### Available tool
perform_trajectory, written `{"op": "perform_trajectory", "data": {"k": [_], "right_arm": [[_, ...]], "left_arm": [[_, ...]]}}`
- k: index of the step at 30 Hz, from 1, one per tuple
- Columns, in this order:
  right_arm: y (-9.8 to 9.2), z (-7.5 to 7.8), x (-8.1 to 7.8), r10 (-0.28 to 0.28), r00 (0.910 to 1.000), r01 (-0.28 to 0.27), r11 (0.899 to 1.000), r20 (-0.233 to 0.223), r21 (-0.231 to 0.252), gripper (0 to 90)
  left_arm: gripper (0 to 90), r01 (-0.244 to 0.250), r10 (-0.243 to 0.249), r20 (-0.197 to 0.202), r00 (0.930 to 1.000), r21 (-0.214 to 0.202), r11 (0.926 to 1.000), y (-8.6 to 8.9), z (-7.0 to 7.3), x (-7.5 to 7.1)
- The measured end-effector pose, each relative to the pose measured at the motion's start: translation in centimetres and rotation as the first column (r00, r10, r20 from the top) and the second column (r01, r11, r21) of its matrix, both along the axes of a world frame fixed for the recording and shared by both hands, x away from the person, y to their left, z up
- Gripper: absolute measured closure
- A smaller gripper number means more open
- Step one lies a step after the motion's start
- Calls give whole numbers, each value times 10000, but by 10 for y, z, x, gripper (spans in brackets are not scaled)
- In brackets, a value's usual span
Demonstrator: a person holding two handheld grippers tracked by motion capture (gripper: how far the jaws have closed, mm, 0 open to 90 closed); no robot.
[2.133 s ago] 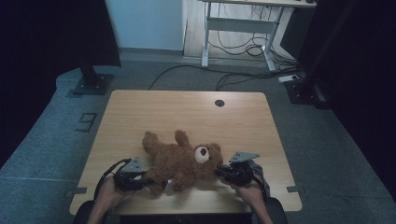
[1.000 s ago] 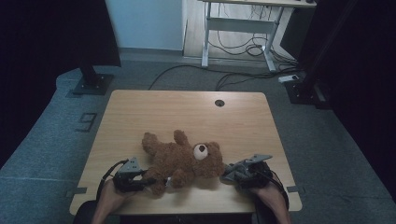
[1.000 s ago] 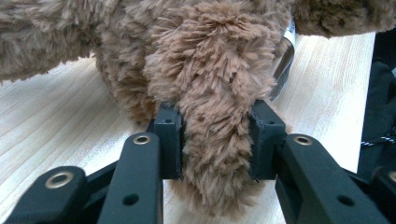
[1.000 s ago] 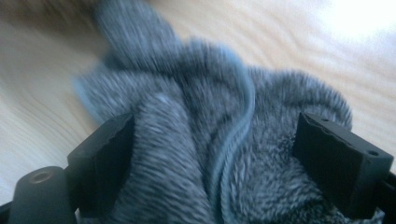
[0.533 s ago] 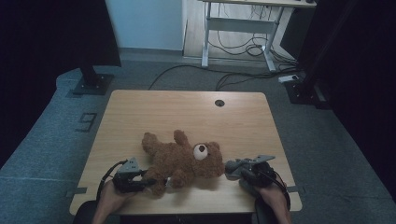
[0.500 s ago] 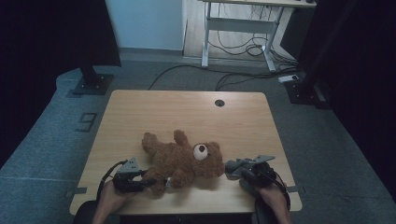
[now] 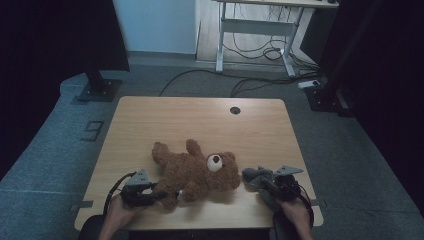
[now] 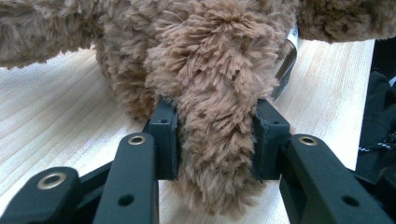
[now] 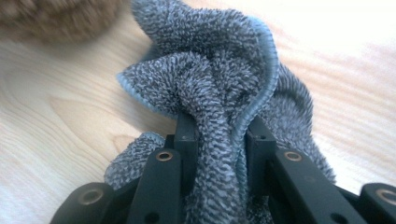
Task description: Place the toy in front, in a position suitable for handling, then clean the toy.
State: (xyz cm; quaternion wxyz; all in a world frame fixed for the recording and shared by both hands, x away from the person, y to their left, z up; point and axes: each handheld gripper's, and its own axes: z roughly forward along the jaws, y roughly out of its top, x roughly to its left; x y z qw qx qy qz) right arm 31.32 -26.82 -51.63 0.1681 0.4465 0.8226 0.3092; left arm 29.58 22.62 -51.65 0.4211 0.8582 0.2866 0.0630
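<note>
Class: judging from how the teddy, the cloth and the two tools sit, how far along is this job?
Done: the left tool grips a teddy limb; the right tool, whose jaws have just been closing, has a grey cloth bunched between them. In hand: cloth beside the teddy's head, apart. Left, probably: wiping the teddy.

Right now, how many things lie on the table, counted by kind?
Teddy bear: 1
Grey cloth: 1
Total: 2
</note>
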Motion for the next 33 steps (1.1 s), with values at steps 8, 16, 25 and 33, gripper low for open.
{"op": "perform_trajectory", "data": {"k": [8, 16, 25, 33], "right_arm": [[-5, 30, -4, 184, 9971, -220, 9986, 740, 484, 718], [4, 61, 2, 574, 9911, -668, 9949, 1201, 753, 717], [23, 78, 10, 1191, 9824, -1376, 9825, 1440, 1257, 716], [55, 96, 18, 2091, 9634, -2346, 9605, 1679, 1497, 712]], "left_arm": [[591, -78, 78, 6, 10000, -85, 9999, 0, -1, 0], [583, -41, 43, 159, 9999, -91, 10000, 1, -2, -1], [584, -40, 41, 180, 9998, -63, 10000, 1, -2, -2], [582, 11, -9, 187, 9998, -80, 10000, 1, -3, -2]]}}
